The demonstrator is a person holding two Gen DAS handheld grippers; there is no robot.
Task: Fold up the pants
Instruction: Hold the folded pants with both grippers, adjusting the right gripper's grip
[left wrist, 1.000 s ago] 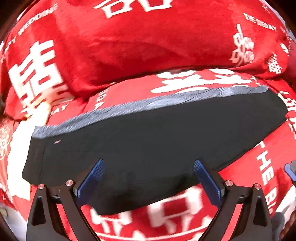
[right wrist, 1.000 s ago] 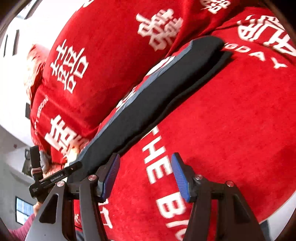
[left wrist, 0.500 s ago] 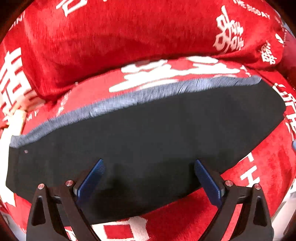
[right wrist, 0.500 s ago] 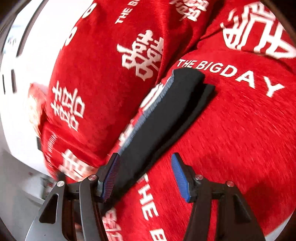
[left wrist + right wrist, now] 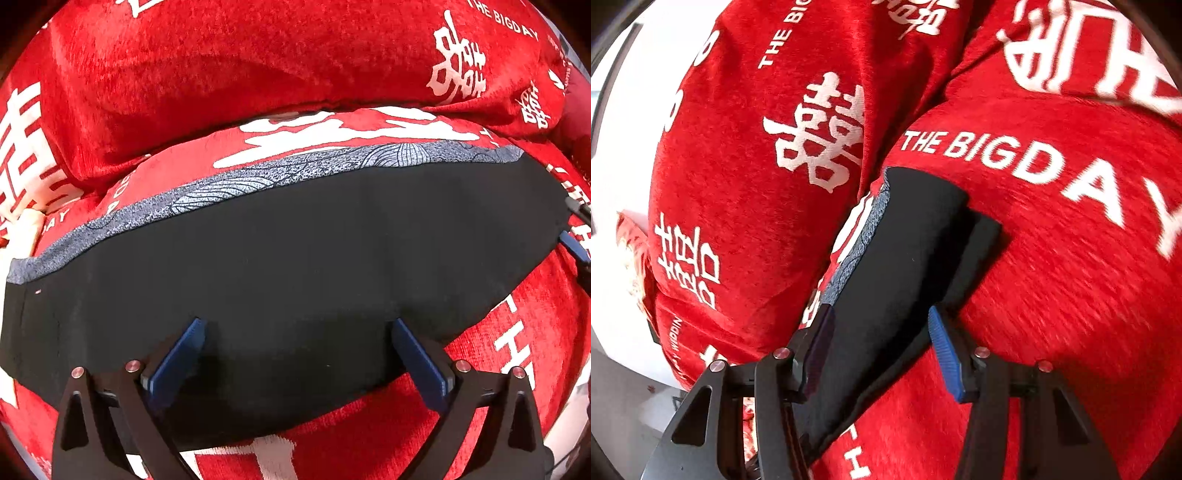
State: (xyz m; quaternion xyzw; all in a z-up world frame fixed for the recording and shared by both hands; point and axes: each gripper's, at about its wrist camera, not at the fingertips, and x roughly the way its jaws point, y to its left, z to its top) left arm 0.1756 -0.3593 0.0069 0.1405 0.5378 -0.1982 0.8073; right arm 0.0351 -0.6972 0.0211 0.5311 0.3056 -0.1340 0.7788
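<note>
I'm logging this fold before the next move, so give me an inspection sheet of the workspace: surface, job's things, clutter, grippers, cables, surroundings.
Surface: red cover with white lettering, over a cushioned seat and backrest.
Job's things: black pants lying flat in a long strip, grey patterned band along the far edge; a lower layer sticks out at one end in the right wrist view.
Clutter: nothing seen.
Grippers: left gripper open over the pants' near edge; right gripper open, jaws straddling the strip's end.
Cables: nothing seen.
Surroundings: white wall beyond the backrest.
</note>
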